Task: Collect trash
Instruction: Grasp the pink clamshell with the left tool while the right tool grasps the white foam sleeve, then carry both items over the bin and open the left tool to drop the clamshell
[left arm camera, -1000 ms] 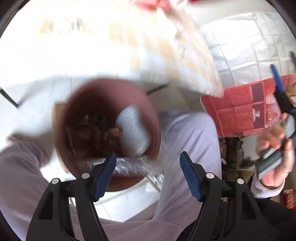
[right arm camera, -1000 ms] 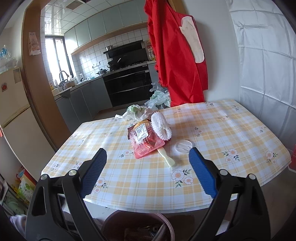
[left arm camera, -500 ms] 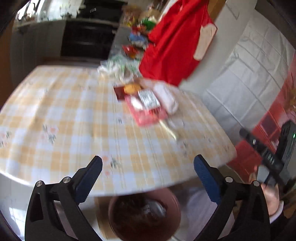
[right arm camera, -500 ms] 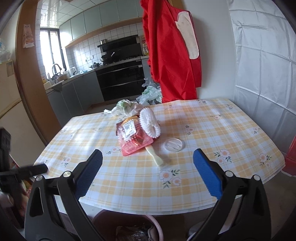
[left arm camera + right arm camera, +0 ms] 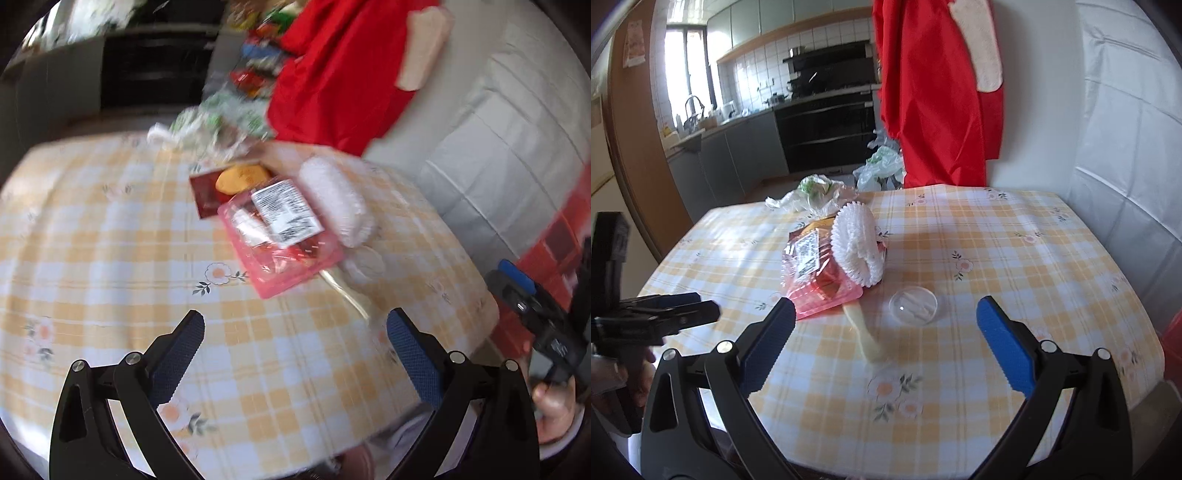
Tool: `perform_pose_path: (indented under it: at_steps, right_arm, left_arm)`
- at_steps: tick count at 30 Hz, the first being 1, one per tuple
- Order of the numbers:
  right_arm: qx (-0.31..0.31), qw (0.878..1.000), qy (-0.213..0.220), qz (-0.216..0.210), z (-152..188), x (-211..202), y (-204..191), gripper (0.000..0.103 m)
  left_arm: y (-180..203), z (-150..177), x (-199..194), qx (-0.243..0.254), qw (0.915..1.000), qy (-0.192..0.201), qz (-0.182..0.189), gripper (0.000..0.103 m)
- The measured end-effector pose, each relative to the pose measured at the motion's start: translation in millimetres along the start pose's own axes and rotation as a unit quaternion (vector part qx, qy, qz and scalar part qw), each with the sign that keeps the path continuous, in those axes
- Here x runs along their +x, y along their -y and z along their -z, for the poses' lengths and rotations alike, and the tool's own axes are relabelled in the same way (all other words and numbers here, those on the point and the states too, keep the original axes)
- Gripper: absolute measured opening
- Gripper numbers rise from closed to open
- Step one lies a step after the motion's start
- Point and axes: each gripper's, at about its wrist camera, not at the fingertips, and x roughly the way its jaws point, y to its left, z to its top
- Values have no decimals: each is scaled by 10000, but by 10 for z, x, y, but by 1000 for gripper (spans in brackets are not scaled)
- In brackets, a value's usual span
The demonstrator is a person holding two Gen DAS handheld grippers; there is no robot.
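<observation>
Left gripper [image 5: 295, 332] is held wide apart with nothing between its fingers, above the near edge of the checked table [image 5: 110, 240]; right gripper [image 5: 884, 325] is likewise spread wide and carrying nothing, also over the near edge. Trash is clustered mid-table, all placed relative to the pink tray [image 5: 820, 280]: a pale plastic spoon [image 5: 866, 338] is seen just in front of it, handle toward the near edge; a clear round lid [image 5: 913, 305] is lying near its right front corner, apart from it; a white foam net [image 5: 855, 249] is leaned against its right side, touching. A label is stuck on the tray's wrap. Behind the tray, a dark-red packet with something orange on it [image 5: 242, 177] is partly hidden, probably food packaging, since the left view is blurred. Farther back, a crumpled plastic bag [image 5: 812, 190] is lying at the far table edge.
</observation>
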Motion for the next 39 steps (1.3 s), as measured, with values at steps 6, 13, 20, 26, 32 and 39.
perform_pose_path:
  at_steps: [6,13,20,26,32,39]
  right_arm:
    - [-325,9986,-280,-294,-336,734,-27,97]
    - [113,9915,-833,-990,-695,1706,-59,97]
    - [589,9798,-1235,-1460,-614,2039,17,54]
    - [245,9823,-1176,-1435,-451,1938,-16,43]
    - [-538,9862,-1133,-1082,-342,1875,-198,42]
    - [-581,9856,-1166,-1075,-271,1944,-209,42]
  left_arm:
    - [-279,-182,327,-422,9991,-57,-57,88]
    - [-458,-292,521,-641,9978,53,158,88]
    - [-541,-356,782,-986,9938,-52,506,88]
    - [-692,-369,935,-1502,9861,-32,709,87]
    - [-817,-371,1015,-1791,9811,-4,733,87]
    - [-936,-461,1171,-1961,9761,43,937,87]
